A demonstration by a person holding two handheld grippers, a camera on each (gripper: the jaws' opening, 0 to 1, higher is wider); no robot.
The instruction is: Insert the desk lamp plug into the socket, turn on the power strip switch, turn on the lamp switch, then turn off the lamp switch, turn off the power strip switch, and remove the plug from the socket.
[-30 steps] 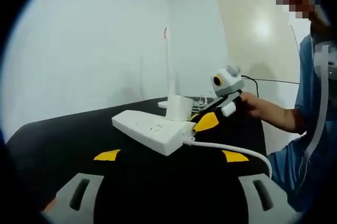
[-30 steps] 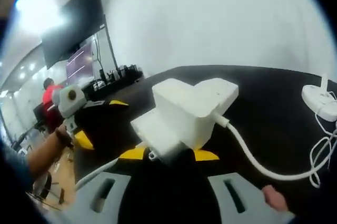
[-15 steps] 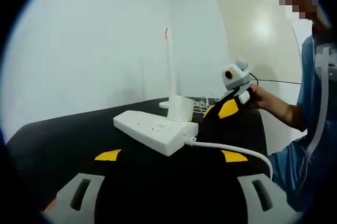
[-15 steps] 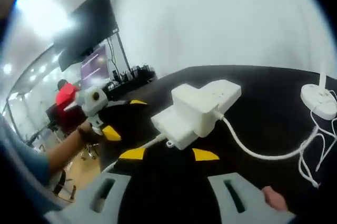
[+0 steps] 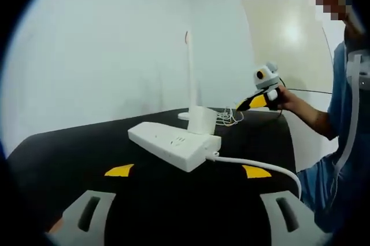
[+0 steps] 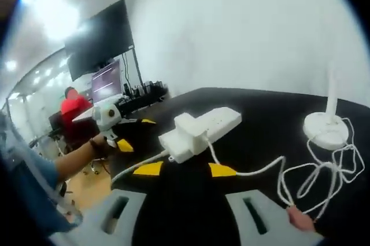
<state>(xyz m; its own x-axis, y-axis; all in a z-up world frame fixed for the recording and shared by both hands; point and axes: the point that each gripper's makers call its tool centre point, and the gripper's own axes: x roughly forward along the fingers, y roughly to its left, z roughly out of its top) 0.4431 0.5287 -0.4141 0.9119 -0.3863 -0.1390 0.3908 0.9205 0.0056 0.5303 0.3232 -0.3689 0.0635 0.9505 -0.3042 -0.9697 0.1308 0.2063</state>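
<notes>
A white power strip [image 5: 172, 143] lies on the black table [image 5: 87, 147], and a white lamp plug [image 5: 200, 120] stands on its far end. Behind it rises the thin white desk lamp [image 5: 189, 72]. My left gripper [image 5: 188, 171] is open low in front of the strip, with nothing between its yellow pads. To the right, my right gripper [image 5: 247, 105] hovers well clear of the strip in a hand. In the right gripper view the strip [image 6: 203, 127] carries the plug [image 6: 188, 124], whose cord runs to the lamp base [image 6: 325, 129]. My right gripper [image 6: 186, 169] is open and empty. The left gripper [image 6: 136, 133] is beyond the strip.
The strip's own white cable [image 5: 260, 168] trails right toward the table edge. Loose loops of lamp cord [image 6: 324, 179] lie near the base. A person in a blue sleeve [image 5: 329, 171] stands at the right. A wall screen [image 6: 98, 37] and a person in red [image 6: 72, 110] are far behind.
My right gripper has drawn back from the power strip, which now looks small and far in its view; in the left gripper view it moved right and up. The left gripper has hardly moved.
</notes>
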